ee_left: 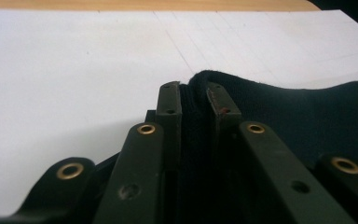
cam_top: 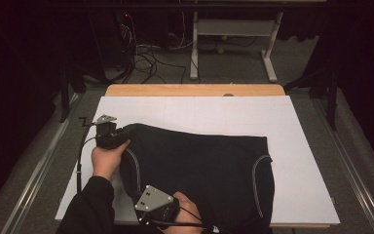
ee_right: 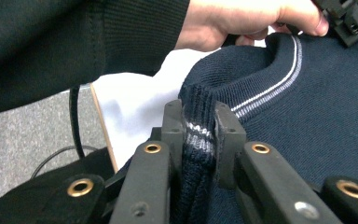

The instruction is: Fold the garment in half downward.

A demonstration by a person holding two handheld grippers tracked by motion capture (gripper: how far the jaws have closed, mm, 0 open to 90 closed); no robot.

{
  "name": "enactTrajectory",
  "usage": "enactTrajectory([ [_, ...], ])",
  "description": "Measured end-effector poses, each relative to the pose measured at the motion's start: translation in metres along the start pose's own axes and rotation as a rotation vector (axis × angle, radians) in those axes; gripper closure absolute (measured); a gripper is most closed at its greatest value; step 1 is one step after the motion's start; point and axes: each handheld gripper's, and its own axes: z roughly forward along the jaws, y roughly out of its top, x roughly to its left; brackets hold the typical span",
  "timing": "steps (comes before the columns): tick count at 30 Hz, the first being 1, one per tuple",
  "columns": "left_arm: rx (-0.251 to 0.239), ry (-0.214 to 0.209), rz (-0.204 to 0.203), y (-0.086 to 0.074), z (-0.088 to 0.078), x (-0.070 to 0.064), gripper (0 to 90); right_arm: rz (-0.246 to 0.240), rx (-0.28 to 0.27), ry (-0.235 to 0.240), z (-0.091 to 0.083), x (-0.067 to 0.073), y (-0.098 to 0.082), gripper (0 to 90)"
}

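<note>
Seen from above, a dark navy sweater (cam_top: 199, 165) lies spread on a white sheet (cam_top: 199, 109) that covers the wooden table (cam_top: 195, 89), its long axis running across the picture from left to right. At the left, the left gripper (cam_top: 108, 135) stands at the garment's far left corner. In its own view its jaws are nearly closed, clamped on a fold of the dark knit edge (ee_left: 196, 121), with bare sheet beyond and to the left. Toward the bottom centre, the right gripper (cam_top: 158, 207) sits at the near left edge of the sweater, under its grey plate. The right gripper view shows those jaws likewise almost shut, pinching a ribbed band with pale stripes (ee_right: 198, 135), probably a cuff or hem (which of the two is hard to tell from this angle). The left hand (ee_right: 247, 21) and its dark sleeve (ee_right: 74, 46) appear farther off in the same view, beside a curved seam piped with a white stripe (ee_right: 279, 84).

Both grips thus lie along the sweater's left end, one far and one near, and the whole body of the garment extends rightward from them. Any fold or carry would therefore travel to the right, along the long axis, with the two hands moving together so the held edge stays straight.
</note>
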Motion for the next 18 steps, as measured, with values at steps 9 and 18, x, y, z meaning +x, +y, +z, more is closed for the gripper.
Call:
enactTrajectory([
  [9,0.021,0.045,-0.016,-0.001,-0.012,0.020,73.9,-0.016,-0.015,0.008,0.009,0.002,0.015,79.2],
  [18,0.037,0.091,-0.030,-0.012,-0.027,0.047,73.8,-0.024,-0.018,0.046,0.033,0.014,0.025,79.1],
])
